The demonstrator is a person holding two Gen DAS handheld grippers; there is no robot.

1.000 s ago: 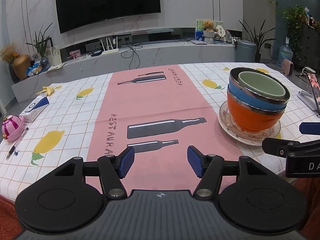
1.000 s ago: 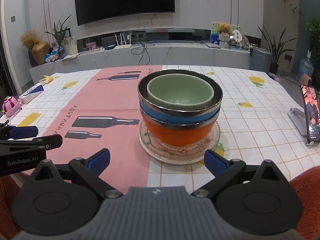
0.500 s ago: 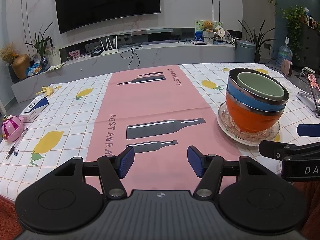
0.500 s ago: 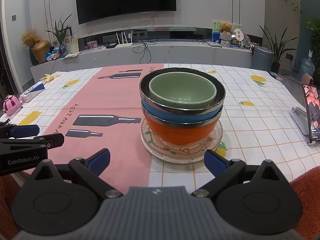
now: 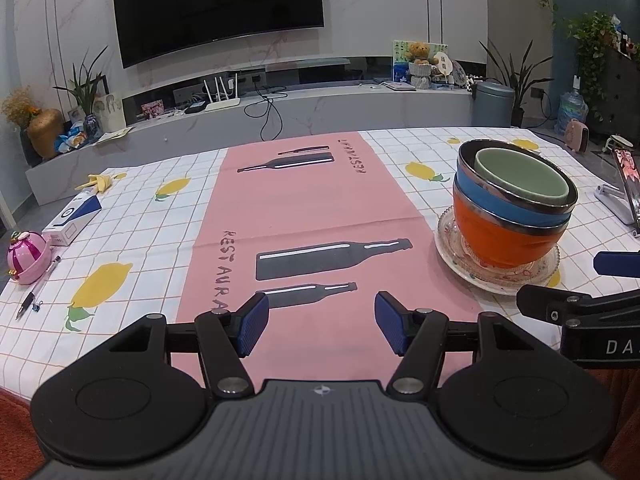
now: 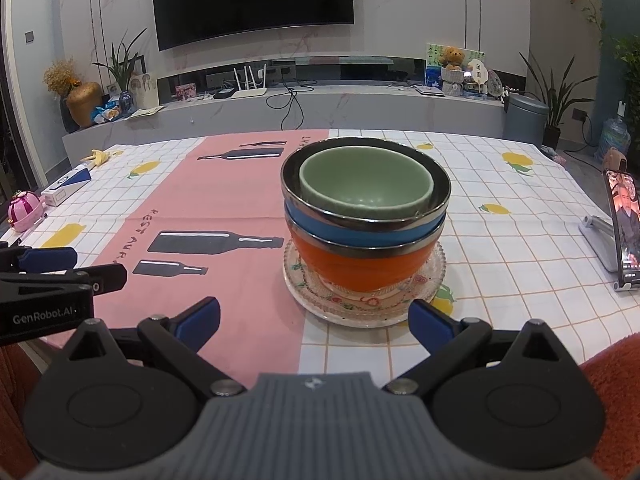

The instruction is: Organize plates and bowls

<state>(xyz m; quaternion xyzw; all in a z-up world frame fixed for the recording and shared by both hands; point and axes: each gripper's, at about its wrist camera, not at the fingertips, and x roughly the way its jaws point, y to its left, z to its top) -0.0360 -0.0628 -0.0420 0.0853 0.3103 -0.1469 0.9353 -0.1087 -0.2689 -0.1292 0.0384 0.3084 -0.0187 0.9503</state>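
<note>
A stack of three bowls stands on a glass plate [image 6: 434, 280]: an orange bowl [image 6: 360, 268] at the bottom, a blue bowl [image 6: 340, 232] in it, and a green bowl [image 6: 366, 184] on top. The stack also shows at the right of the left wrist view, orange bowl [image 5: 500, 236] on plate [image 5: 448, 236]. My right gripper [image 6: 314, 322] is open and empty, just in front of the plate. My left gripper [image 5: 318, 328] is open and empty over the pink runner, left of the stack.
A phone on a stand [image 6: 622, 228] is at the right table edge. A pink round toy [image 5: 28, 256], a pen [image 5: 36, 292], a white-blue box [image 5: 72, 216] and a banana peel [image 5: 100, 182] lie at the left. The pink runner [image 5: 304, 208] crosses the table's middle.
Both grippers have drawn back slightly toward the near table edge; the bowl stack looks a little farther. Neither jaw has changed.
</note>
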